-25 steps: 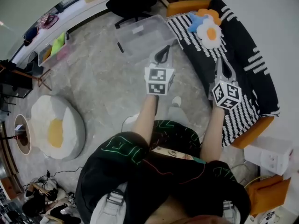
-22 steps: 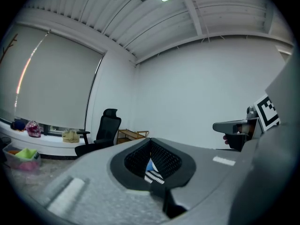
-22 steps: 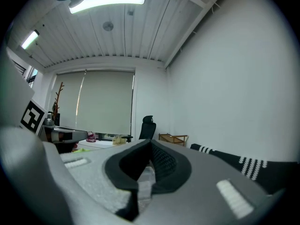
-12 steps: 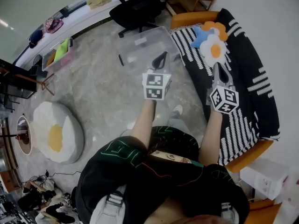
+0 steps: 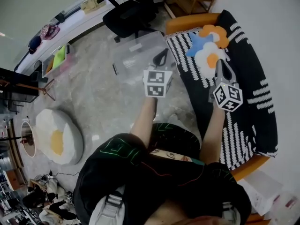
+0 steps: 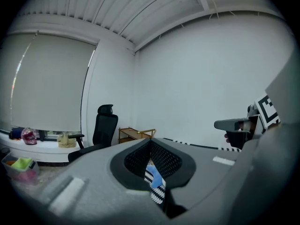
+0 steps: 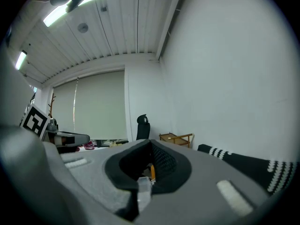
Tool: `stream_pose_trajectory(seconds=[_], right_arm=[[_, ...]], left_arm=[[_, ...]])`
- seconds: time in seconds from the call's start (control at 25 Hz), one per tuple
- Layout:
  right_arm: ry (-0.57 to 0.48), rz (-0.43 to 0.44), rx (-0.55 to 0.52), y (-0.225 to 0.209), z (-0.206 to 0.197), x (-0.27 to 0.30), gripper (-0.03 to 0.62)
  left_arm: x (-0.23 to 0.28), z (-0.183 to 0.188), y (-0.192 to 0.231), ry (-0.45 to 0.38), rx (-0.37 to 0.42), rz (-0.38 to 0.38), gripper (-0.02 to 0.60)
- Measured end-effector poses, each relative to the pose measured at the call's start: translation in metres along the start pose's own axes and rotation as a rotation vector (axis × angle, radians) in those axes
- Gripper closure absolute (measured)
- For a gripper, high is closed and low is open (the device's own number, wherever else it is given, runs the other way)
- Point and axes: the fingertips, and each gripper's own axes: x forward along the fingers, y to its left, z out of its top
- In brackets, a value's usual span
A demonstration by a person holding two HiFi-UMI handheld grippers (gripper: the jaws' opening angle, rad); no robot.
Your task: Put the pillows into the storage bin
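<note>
Black-and-white striped sofa takes the right side, with the flower pillows (white with orange centre, blue, orange) piled at its far end, none in the bin yet. Clear storage bin sits on the floor just beside that end of the sofa, a black office chair behind it. My left gripper hangs over the bin's near corner and my right gripper over the sofa near the pillows, both jaws closed and empty.

No readable text, brand or number; green print on black shirt illegible.
</note>
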Motion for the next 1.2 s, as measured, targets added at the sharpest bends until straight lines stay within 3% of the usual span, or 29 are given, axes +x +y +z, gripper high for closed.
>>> stream_pose_trajectory(seconds=[0.28, 0.56, 0.92, 1.2], right_arm=[[0.011, 0.004, 0.023, -0.048, -0.005, 0.037, 0.591], [0.031, 0.021, -0.021, -0.060, -0.002, 0.061, 0.591], [0.058, -0.112, -0.043, -0.120, -0.002, 0.094, 0.591], [0.142, -0.121, 0.001, -0.125, -0.032, 0.185, 0.591]], left_arm=[[0.056, 0.008, -0.003, 0.001, -0.001, 0.027, 0.571], [0.098, 0.016, -0.015, -0.006, -0.009, -0.005, 0.571], [0.181, 0.015, -0.024, -0.008, -0.011, -0.092, 0.571], [0.255, -0.016, 0.035, 0.093, -0.036, -0.083, 0.571]])
